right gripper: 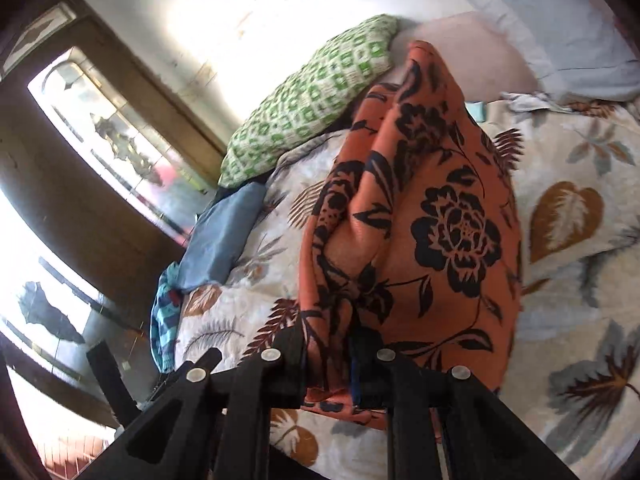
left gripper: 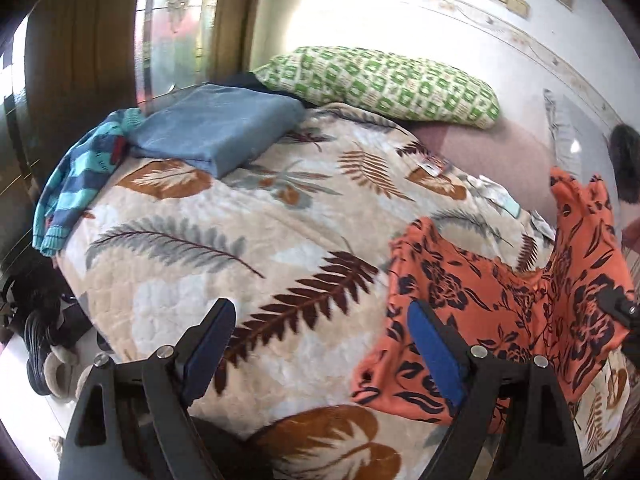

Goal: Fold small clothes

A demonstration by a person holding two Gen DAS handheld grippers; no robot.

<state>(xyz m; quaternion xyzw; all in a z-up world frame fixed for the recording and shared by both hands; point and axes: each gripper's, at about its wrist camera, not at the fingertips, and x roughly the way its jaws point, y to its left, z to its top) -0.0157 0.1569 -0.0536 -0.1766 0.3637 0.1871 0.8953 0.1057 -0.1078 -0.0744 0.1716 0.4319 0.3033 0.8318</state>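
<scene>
1 orange floral garment (right gripper: 432, 208) in right hand-held gripper (right gripper: 332, 344), pinched tight; left hand-held gripper (left gripper: 320, 344) wide apart, empty; 2 pillows.

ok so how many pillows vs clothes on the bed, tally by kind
pillows: 2, green patterned pillow, pale grey pillow
clothes: 3, orange floral garment, folded blue garment, striped knit
total: 5

L hand-held gripper (left gripper: 320, 354) jaws wide; R hand-held gripper (right gripper: 330, 364) clamped.
</scene>
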